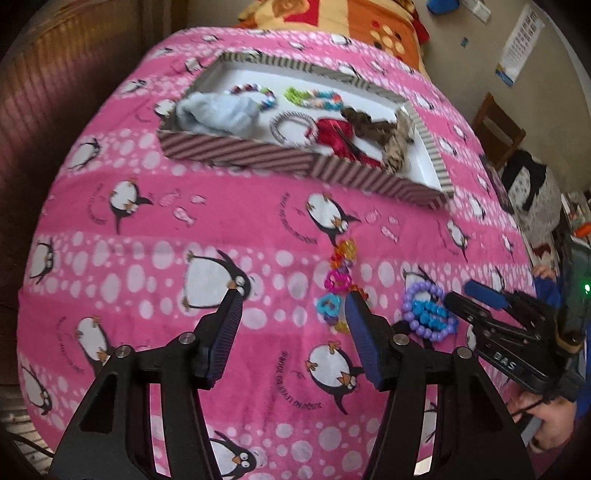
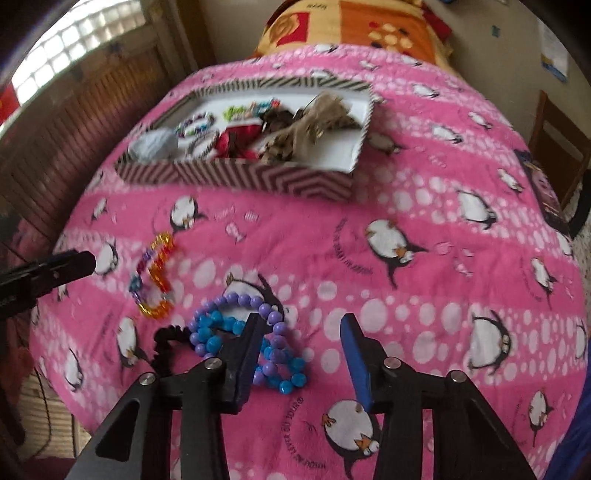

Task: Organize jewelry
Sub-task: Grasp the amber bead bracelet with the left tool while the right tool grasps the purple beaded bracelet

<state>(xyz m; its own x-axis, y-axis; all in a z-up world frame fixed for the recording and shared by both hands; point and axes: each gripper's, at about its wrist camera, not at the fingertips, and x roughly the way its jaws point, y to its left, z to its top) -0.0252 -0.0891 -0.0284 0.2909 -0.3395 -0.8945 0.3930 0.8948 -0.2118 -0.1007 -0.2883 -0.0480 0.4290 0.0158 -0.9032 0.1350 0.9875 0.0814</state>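
Observation:
A bracelet of coloured plastic links [image 1: 338, 284] lies on the pink penguin blanket [image 1: 147, 236]. My left gripper [image 1: 294, 297] hangs open over it, its right finger beside the links, pads pressing on nothing. Purple and blue bead bracelets [image 2: 229, 328] lie tangled together beside a black hair tie [image 2: 166, 343]. My right gripper [image 2: 301, 318] stands open above them; its left finger covers part of the beads and some beads lie between the fingers. The striped box [image 1: 258, 157] [image 2: 258, 181] at the back holds several bracelets and scrunchies.
An orange and yellow blanket [image 2: 351, 26] lies behind the box. A wooden chair [image 1: 498, 129] stands at the right and brown wooden panelling [image 2: 92, 96] at the left. The person's hand [image 1: 554, 417] in a blue sleeve holds the right gripper.

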